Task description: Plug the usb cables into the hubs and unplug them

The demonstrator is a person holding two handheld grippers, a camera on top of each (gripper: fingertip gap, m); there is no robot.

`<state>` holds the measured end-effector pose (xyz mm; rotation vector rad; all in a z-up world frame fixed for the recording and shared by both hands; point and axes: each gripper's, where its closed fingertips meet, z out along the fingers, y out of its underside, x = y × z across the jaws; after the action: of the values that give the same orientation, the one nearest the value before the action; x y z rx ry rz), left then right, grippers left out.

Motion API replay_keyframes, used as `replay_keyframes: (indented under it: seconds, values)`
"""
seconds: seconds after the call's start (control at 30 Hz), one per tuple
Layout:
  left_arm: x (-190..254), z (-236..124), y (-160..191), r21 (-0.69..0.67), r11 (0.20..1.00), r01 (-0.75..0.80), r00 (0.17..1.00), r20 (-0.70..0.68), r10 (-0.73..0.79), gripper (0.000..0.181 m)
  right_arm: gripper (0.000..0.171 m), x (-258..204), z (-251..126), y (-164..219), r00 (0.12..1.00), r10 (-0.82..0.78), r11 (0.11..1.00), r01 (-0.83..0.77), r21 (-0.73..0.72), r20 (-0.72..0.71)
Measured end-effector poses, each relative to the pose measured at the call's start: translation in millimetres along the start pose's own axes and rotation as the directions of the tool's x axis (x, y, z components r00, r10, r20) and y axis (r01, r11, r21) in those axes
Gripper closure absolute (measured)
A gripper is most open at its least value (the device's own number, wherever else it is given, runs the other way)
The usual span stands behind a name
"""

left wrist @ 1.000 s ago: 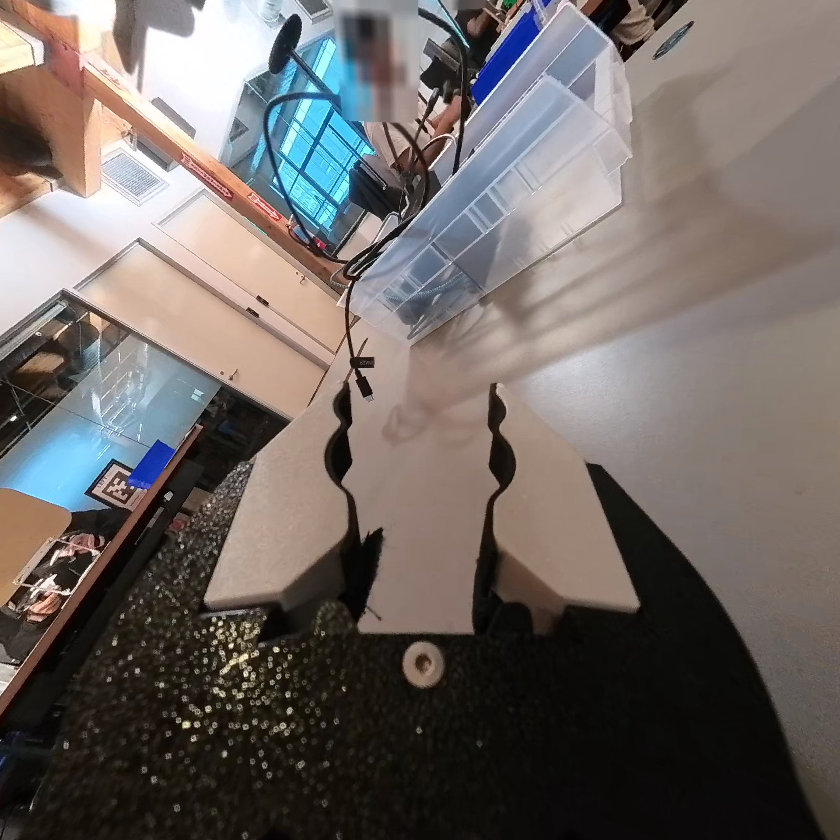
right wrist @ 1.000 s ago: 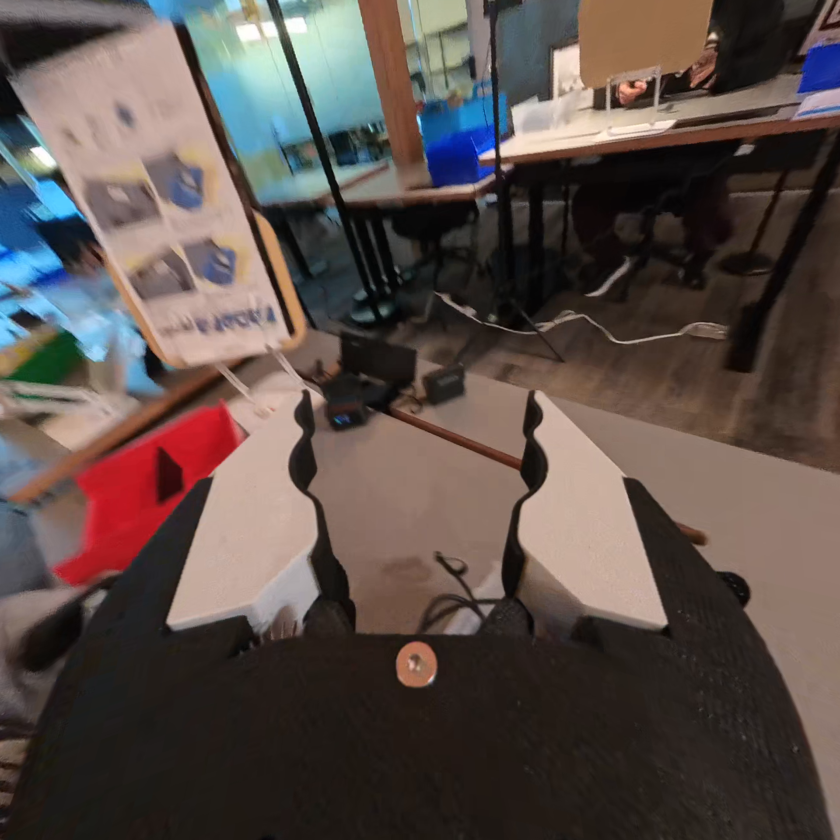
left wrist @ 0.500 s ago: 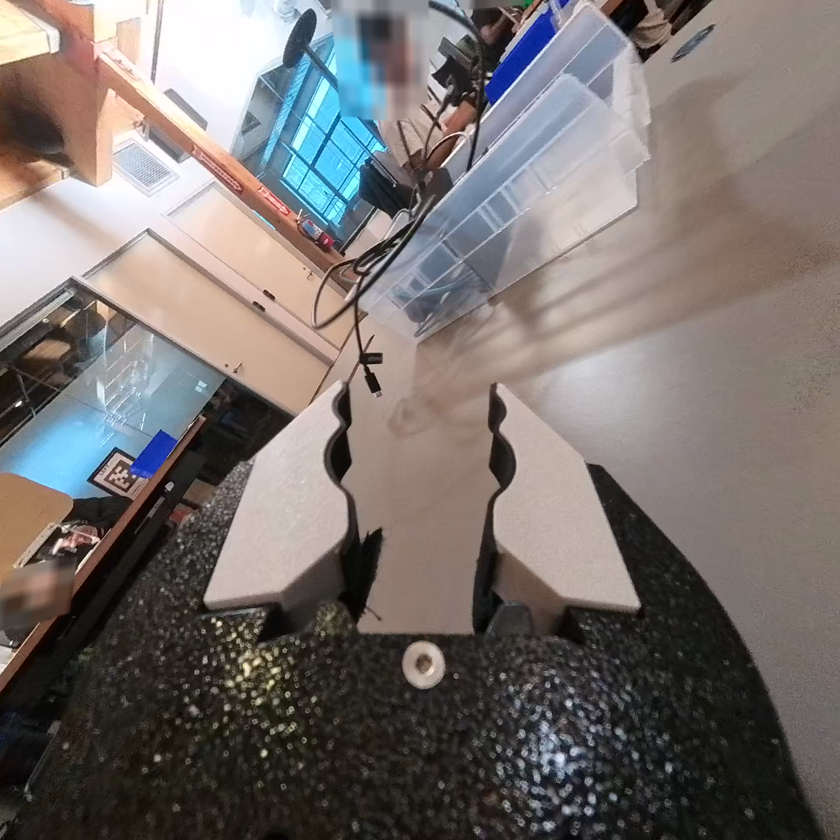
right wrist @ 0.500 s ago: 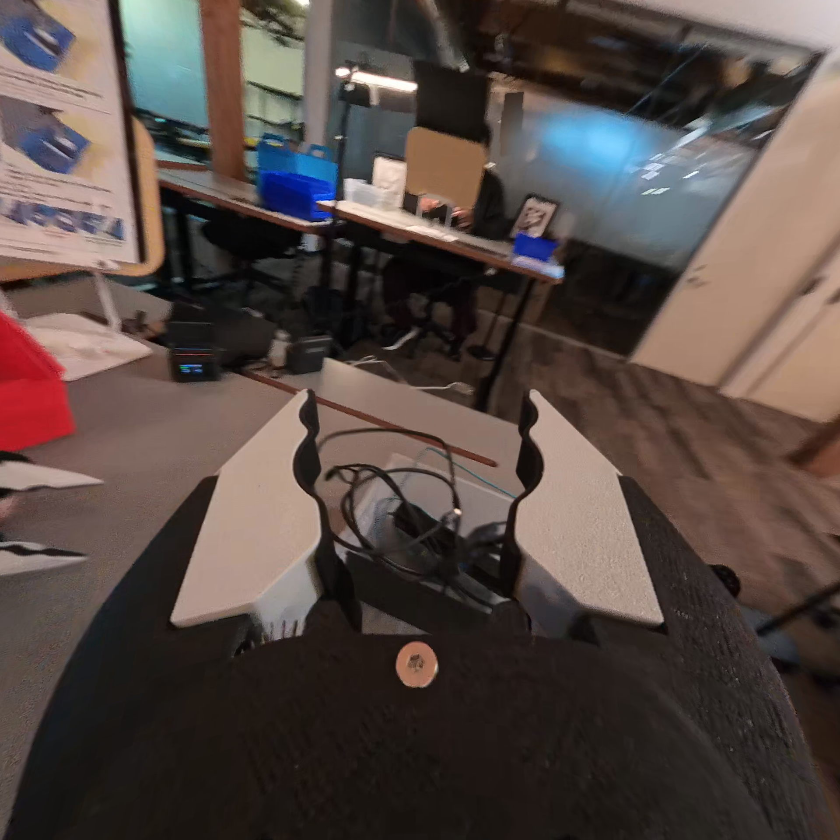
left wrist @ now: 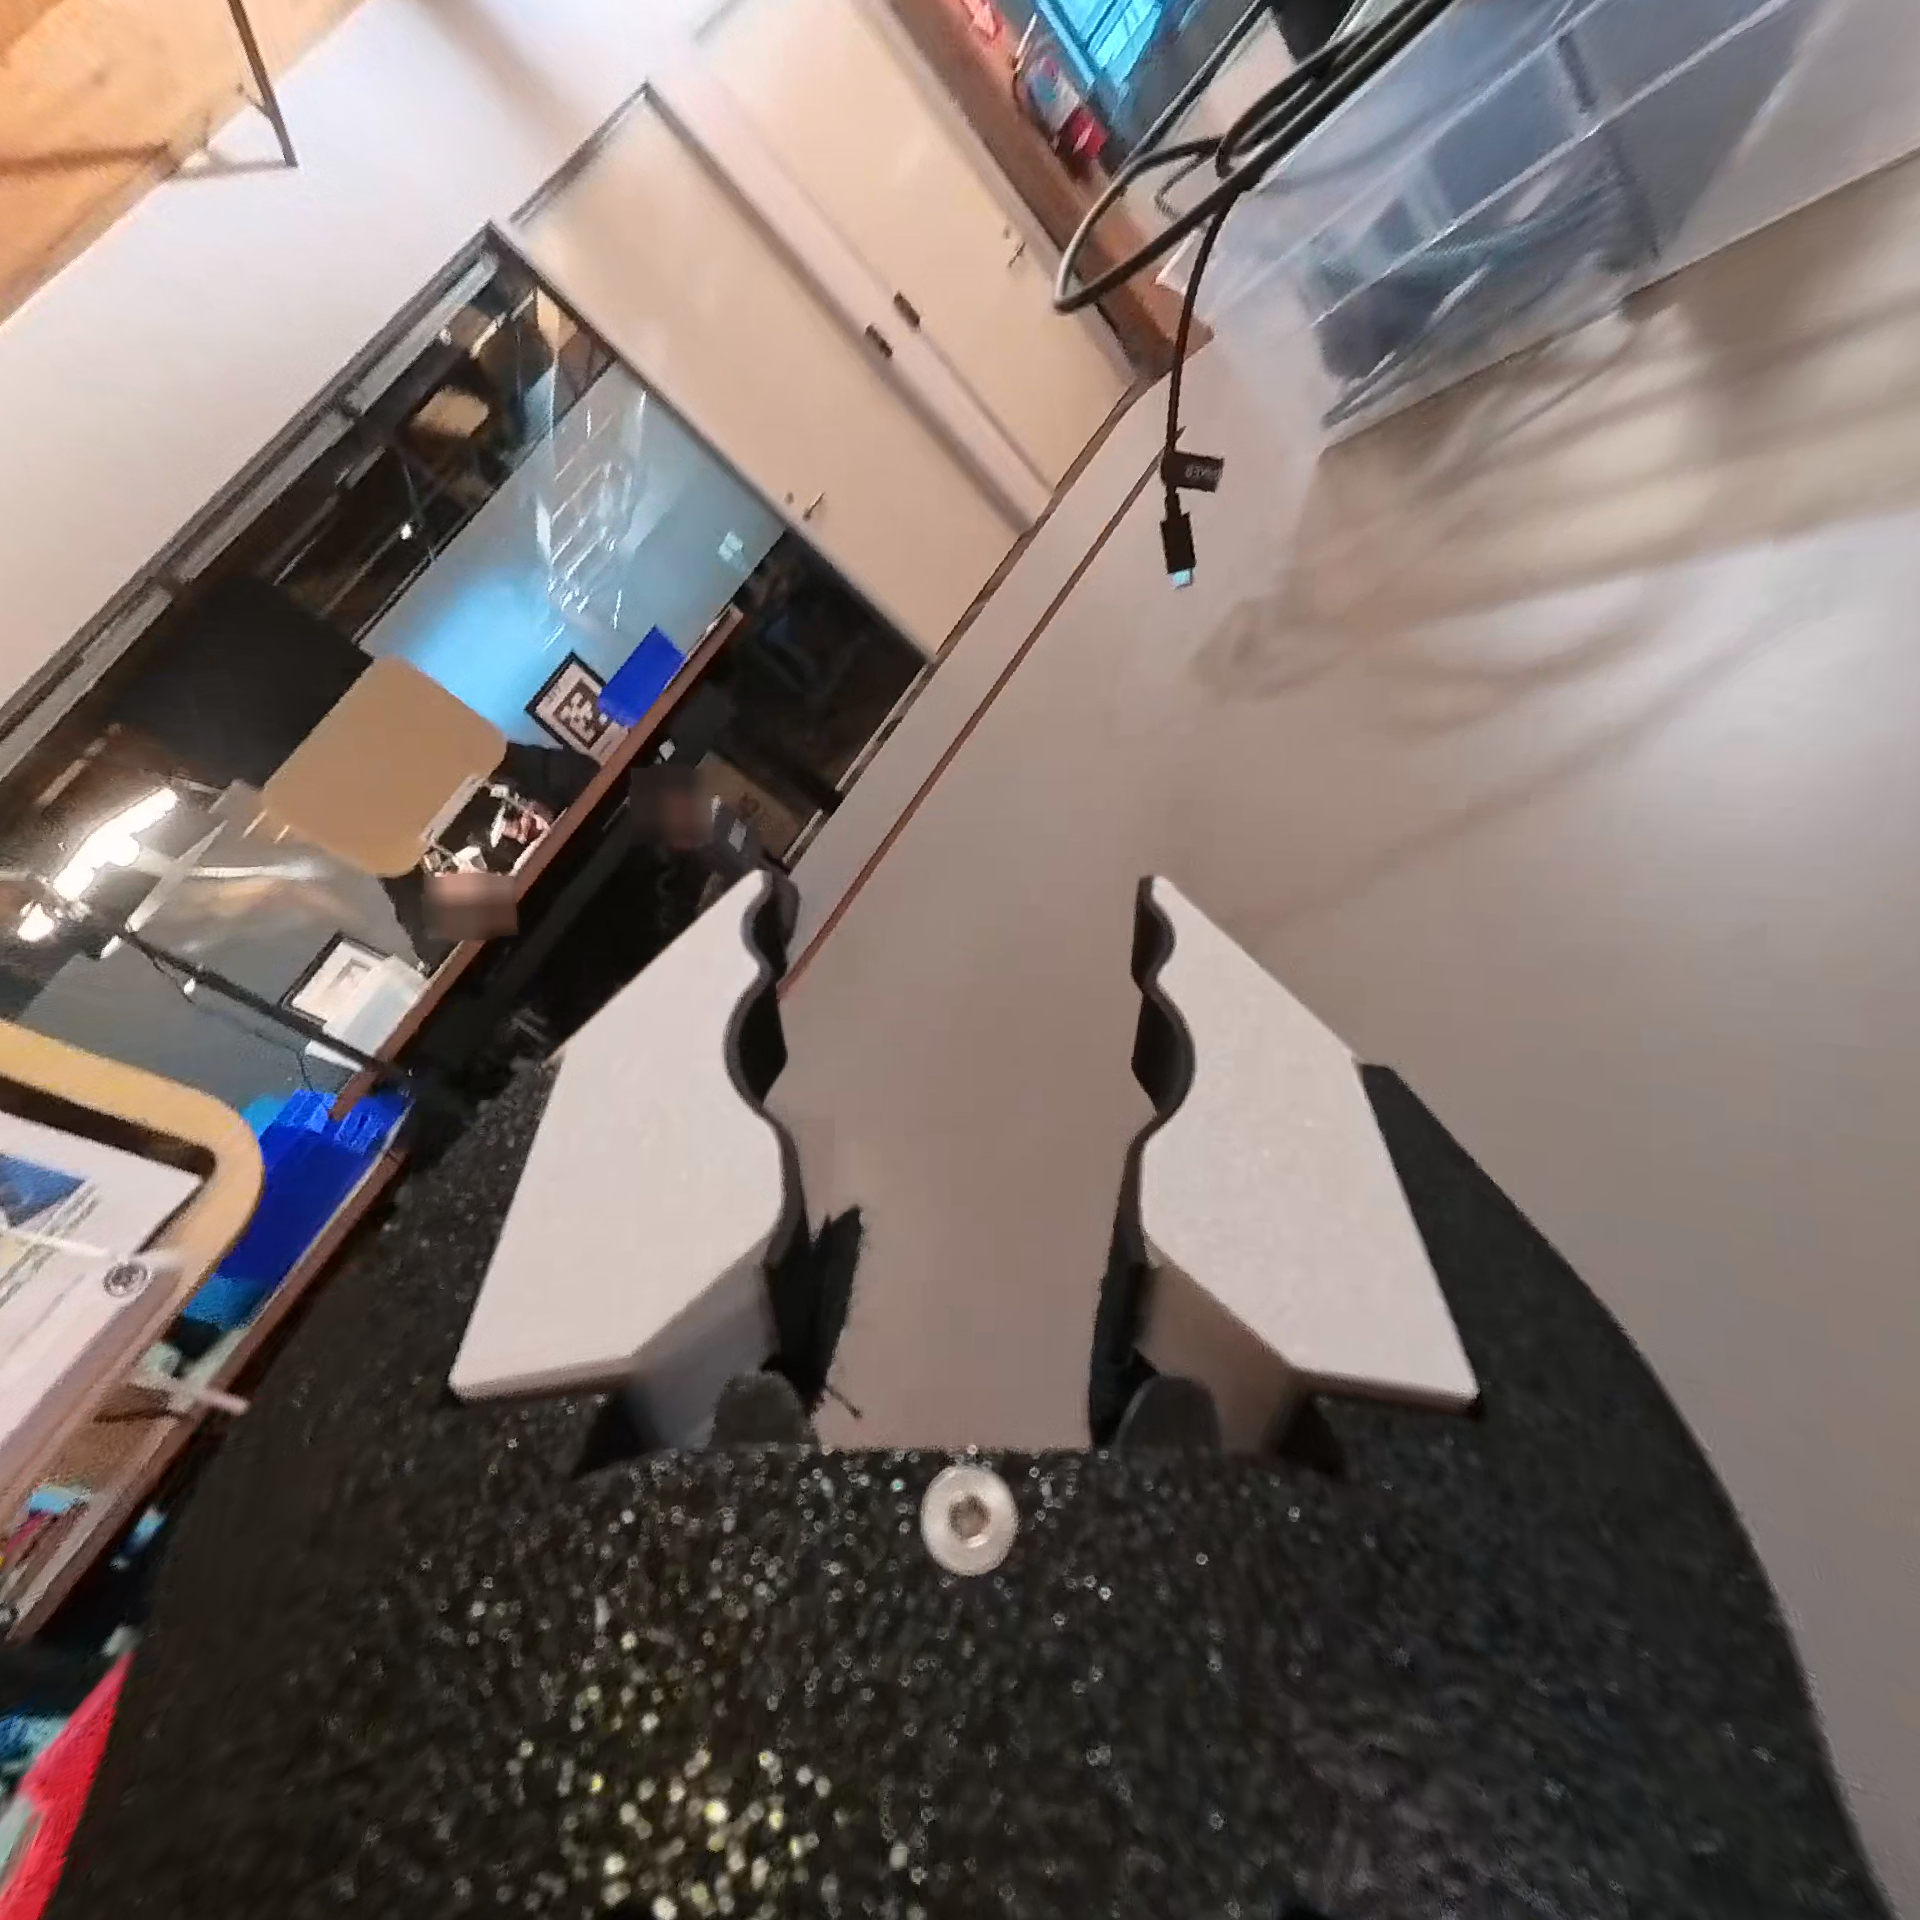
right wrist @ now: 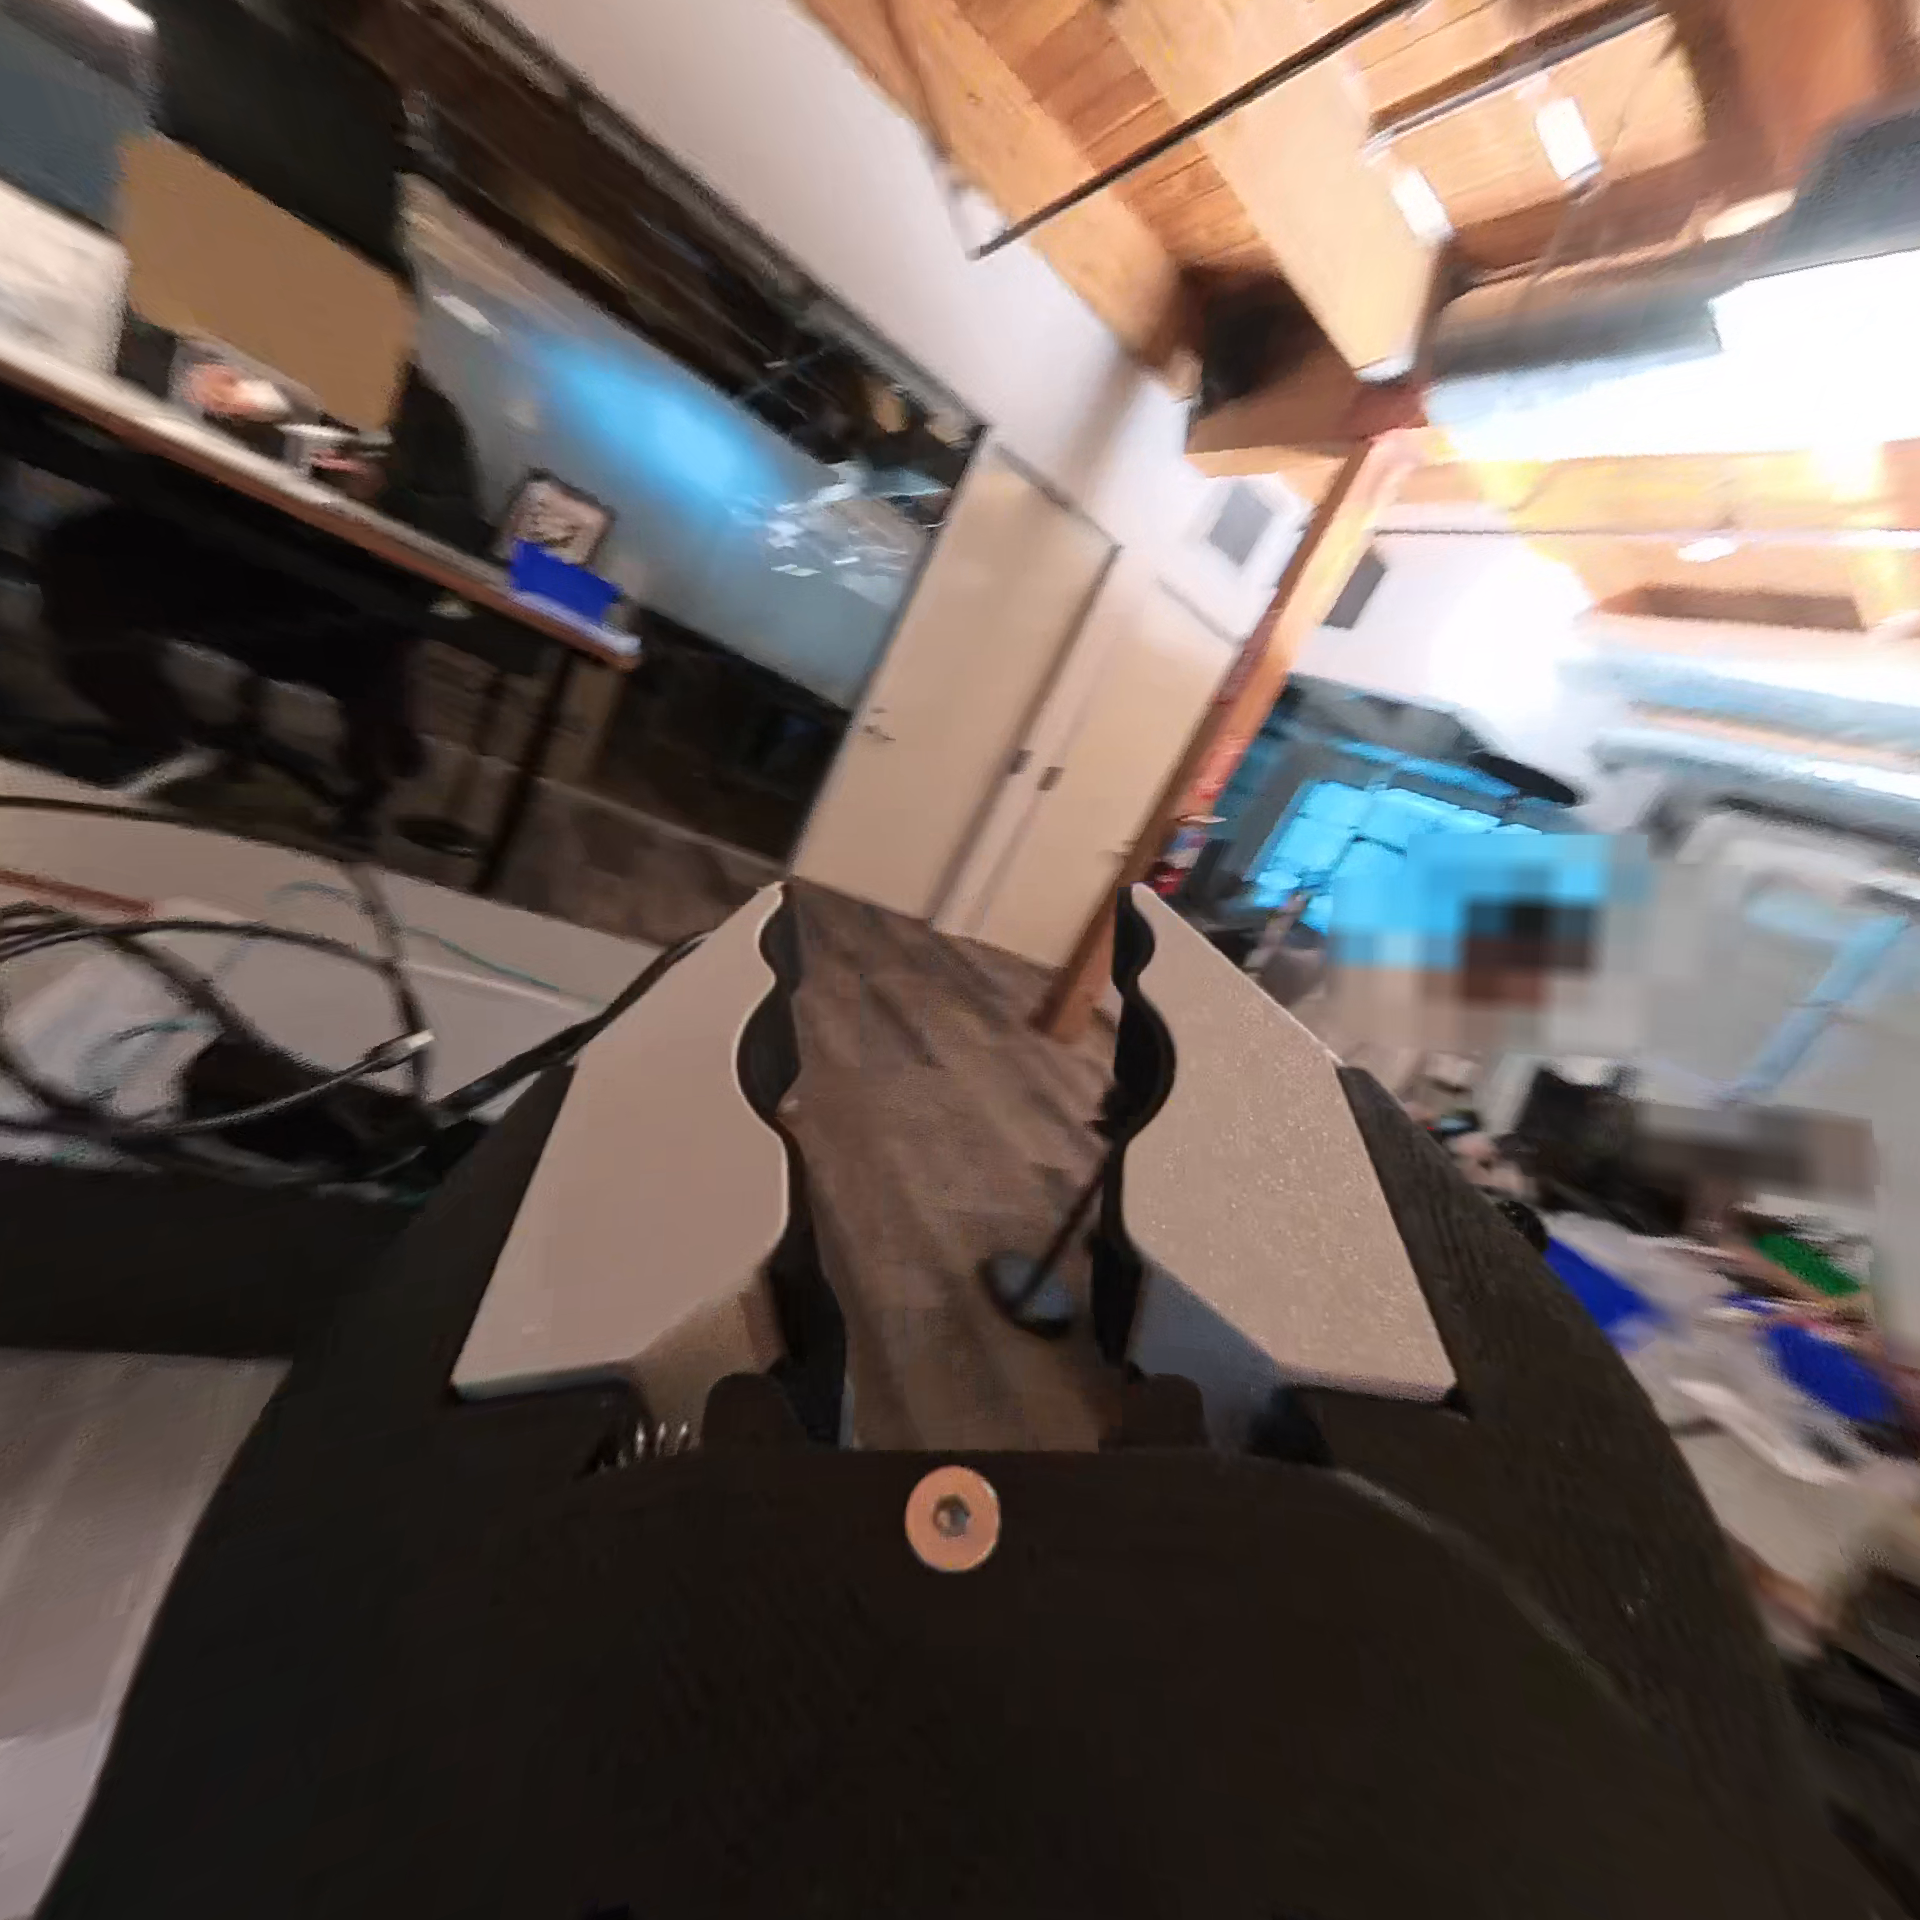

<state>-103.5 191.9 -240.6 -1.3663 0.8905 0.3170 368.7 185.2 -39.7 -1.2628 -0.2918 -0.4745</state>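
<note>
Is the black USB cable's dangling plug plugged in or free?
Free. The black USB cable ends in a bare plug hanging in the air above the grey table, nothing around it.

An office-like lab: glass partition point(left wrist: 582, 540), work desks point(right wrist: 312, 520), clear storage bins point(left wrist: 1507, 208), exposed wooden ceiling point(right wrist: 1299, 156).

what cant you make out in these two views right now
- Hubs: none identifiable in either view; the dark lump under the cable tangle in the right wrist view is motion-blurred.
- Black cable: left wrist view, its upper end is cut off by the top edge; only the hanging plug shows.
- Clear bins: contents blurred.
</note>
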Motion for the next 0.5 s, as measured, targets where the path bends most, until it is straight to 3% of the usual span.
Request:
replay_keyframes:
  seconds: [0.13, 0.23, 0.3, 0.37, 0.43, 0.5]
  values:
    - [-3.3, -16.7, -4.8, -0.085, 0.984, 0.155, 0.987, 0.043, -0.152, 0.113, 0.113, -22.2, 7.4, 39.5, 0.966, 0.058, 0.990, -0.023, -0.138, 0.252]
    - [-22.1, -44.4, -31.1, -0.024, 0.932, 0.361, 0.923, 0.149, -0.354, 0.112, 0.115, -17.4, 7.6, 67.9, 0.952, 0.113, 0.979, -0.058, -0.198, 0.284]
    - [-38.8, -69.6, -39.4, -0.015, 0.904, 0.428, 0.876, 0.251, -0.411, 0.111, 0.114, -16.2, 8.5, 83.3, 0.918, 0.253, 0.952, -0.181, -0.246, 0.306]
    - [-57.9, -100.3, -22.9, -0.129, 0.866, 0.484, 0.821, 0.408, -0.399, 0.106, 0.108, -21.5, 8.8, 101.5, 0.845, 0.422, 0.888, -0.311, -0.338, 0.330]
    - [-63.4, -131.6, 11.4, -0.336, 0.750, 0.570, 0.782, 0.502, -0.370, 0.095, 0.113, -16.9, 11.6, 126.8, 0.805, 0.533, 0.815, -0.406, -0.414, 0.260]
    - [-60.5, -156.4, 34.1, -0.437, 0.630, 0.641, 0.752, 0.520, -0.404, 0.080, 0.114, -18.7, 12.7, 147.3, 0.772, 0.594, 0.762, -0.450, -0.465, 0.227]
